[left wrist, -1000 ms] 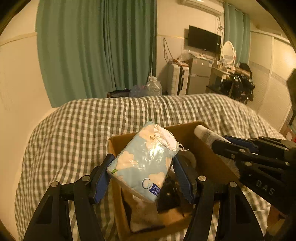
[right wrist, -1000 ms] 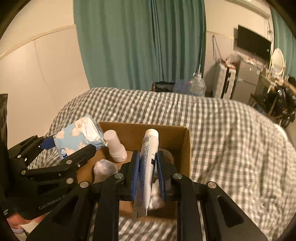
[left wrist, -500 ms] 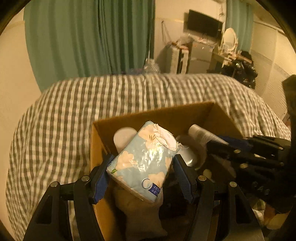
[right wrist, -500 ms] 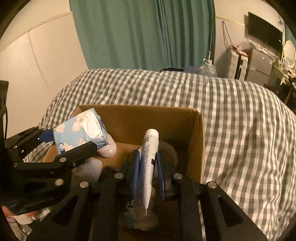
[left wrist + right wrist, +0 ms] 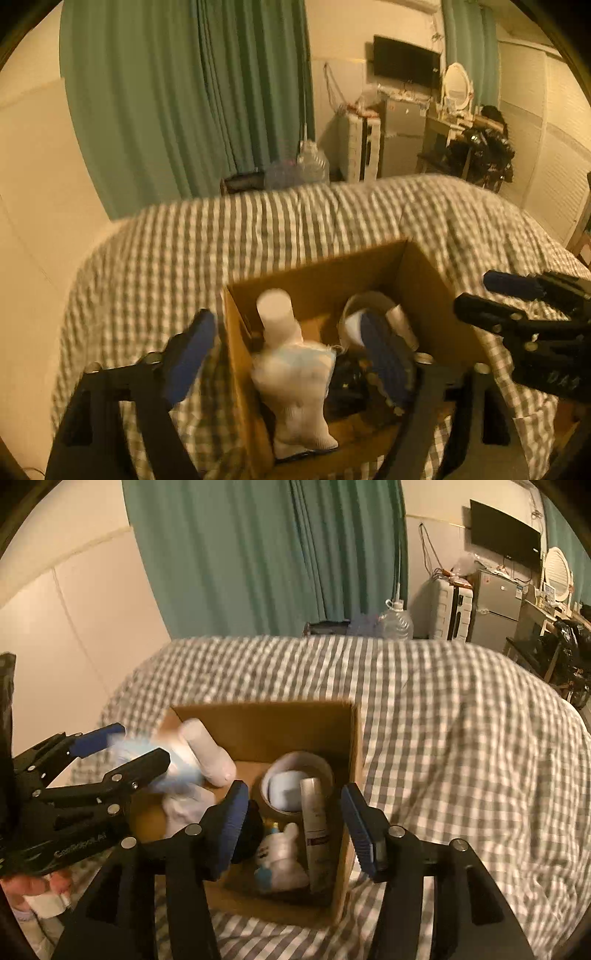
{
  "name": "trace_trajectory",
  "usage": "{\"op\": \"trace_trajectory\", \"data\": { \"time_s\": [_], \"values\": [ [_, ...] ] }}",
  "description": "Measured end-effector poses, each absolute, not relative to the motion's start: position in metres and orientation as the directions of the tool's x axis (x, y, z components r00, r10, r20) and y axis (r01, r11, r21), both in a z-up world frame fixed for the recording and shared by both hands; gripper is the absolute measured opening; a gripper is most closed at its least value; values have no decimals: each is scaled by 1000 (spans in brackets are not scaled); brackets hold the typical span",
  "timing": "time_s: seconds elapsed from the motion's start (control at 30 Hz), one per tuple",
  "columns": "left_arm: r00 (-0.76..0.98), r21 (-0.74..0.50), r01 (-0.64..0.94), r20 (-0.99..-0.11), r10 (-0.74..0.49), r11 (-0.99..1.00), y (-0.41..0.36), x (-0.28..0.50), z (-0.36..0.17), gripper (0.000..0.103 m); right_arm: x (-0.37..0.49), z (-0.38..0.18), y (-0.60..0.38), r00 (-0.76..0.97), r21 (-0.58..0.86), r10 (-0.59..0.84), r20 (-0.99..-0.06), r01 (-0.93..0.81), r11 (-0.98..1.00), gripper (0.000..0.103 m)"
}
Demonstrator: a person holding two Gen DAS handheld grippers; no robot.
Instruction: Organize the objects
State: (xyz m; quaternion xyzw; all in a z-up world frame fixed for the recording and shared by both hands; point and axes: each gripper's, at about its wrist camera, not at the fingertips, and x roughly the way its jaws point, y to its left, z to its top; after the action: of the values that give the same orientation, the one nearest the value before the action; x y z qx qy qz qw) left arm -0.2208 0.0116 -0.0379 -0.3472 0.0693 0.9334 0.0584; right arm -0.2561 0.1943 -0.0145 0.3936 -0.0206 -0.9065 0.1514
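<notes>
A brown cardboard box (image 5: 436,295) (image 5: 351,760) sits on the checked bed. My left gripper (image 5: 291,347) (image 5: 122,746) is open over its left side; the blue tissue pack (image 5: 306,365) (image 5: 173,764) lies blurred in the box just below it. My right gripper (image 5: 291,823) (image 5: 491,291) is open above the box's right side. The white tube (image 5: 316,823) lies in the box below it, beside a tape roll (image 5: 295,779). A white bottle (image 5: 277,314) (image 5: 207,753), a white sock (image 5: 299,417) and a small white figure (image 5: 280,856) are also inside.
The bed with its grey checked cover (image 5: 461,746) spreads round the box. Green curtains (image 5: 192,103), a water jug (image 5: 395,622), a small fridge (image 5: 491,609) and a cluttered desk (image 5: 476,136) stand beyond the bed's far edge.
Both grippers have opened. The tissue pack has dropped from the left gripper into the box, and the white tube has dropped from the right gripper into the box. Both grippers have risen.
</notes>
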Motion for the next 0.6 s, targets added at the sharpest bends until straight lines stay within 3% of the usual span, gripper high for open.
{"op": "trace_trajectory", "data": {
  "time_s": [0.1, 0.37, 0.6],
  "values": [
    [-775, 110, -161, -630, 57, -981, 13, -213, -14, 88, -247, 18, 199, -685, 135, -266, -678, 240, -961, 65],
    [-833, 121, -151, -550, 61, -981, 9, -173, 44, 92, -201, 91, 196, -771, 77, -218, -599, 216, -973, 68],
    [-876, 109, -127, -478, 60, -986, 2, -133, 87, 98, -157, 138, 195, -826, 69, -211, -522, 205, -976, 80]
  ]
}}
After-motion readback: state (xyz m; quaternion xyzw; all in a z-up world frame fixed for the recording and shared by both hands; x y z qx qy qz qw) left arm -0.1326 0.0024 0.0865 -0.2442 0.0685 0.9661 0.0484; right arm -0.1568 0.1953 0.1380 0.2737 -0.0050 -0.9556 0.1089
